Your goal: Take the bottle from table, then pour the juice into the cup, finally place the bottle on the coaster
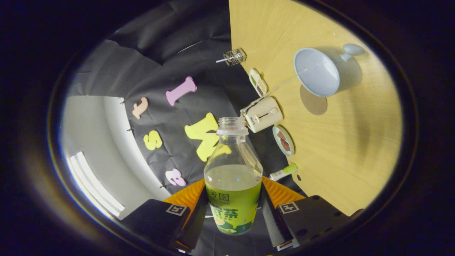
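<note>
My gripper (233, 209) is shut on a clear juice bottle (233, 185) with a green label, one finger on each side of its lower body. The bottle has no cap and holds pale juice up to about its shoulder. The whole view is rolled sideways, so the wooden table (341, 149) stands like a wall to the right of the bottle. A light blue cup (317, 72) with a handle sits on that table, well beyond the bottle's mouth, its opening facing me. A round brown coaster (313, 101) lies on the table beside the cup.
Along the table's far edge stand a cream kettle-like appliance (262, 114), two small dishes (283, 141) (258, 82), a small wire rack (234, 57) and a white tube with a green cap (284, 172).
</note>
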The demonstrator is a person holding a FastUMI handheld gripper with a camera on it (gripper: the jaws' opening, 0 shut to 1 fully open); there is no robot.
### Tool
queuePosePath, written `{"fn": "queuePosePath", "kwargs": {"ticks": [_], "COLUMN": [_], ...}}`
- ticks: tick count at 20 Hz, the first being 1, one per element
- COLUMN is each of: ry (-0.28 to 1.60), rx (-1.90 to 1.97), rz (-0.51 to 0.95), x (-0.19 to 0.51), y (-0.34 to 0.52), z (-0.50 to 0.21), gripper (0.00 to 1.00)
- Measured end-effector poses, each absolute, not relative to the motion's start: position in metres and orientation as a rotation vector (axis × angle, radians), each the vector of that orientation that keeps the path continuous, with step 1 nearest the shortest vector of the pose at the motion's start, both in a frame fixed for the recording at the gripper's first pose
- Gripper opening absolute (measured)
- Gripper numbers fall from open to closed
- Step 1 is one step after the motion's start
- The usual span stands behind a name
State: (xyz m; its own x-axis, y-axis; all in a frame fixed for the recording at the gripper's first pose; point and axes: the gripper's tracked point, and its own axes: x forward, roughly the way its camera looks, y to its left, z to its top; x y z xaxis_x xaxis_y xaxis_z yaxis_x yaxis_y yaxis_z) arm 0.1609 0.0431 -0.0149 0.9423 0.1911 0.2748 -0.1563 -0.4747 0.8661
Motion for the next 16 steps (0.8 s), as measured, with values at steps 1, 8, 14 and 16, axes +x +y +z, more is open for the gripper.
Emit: {"fn": "queuePosePath", "kwargs": {"ticks": [1,8,14,16], "ry": [0.026,0.04,0.045,0.034], "rx": [2.038,2.111,2.149,2.174], "rz": [0.412,0.443,0.477,0.475], "x": [0.161,0.161,0.155,0.156], "y": [0.043,0.045,0.041,0.036], "z": [-0.013,0.005,0.023,0.025], "gripper": [0.78,0.78,0.78,0.78]}}
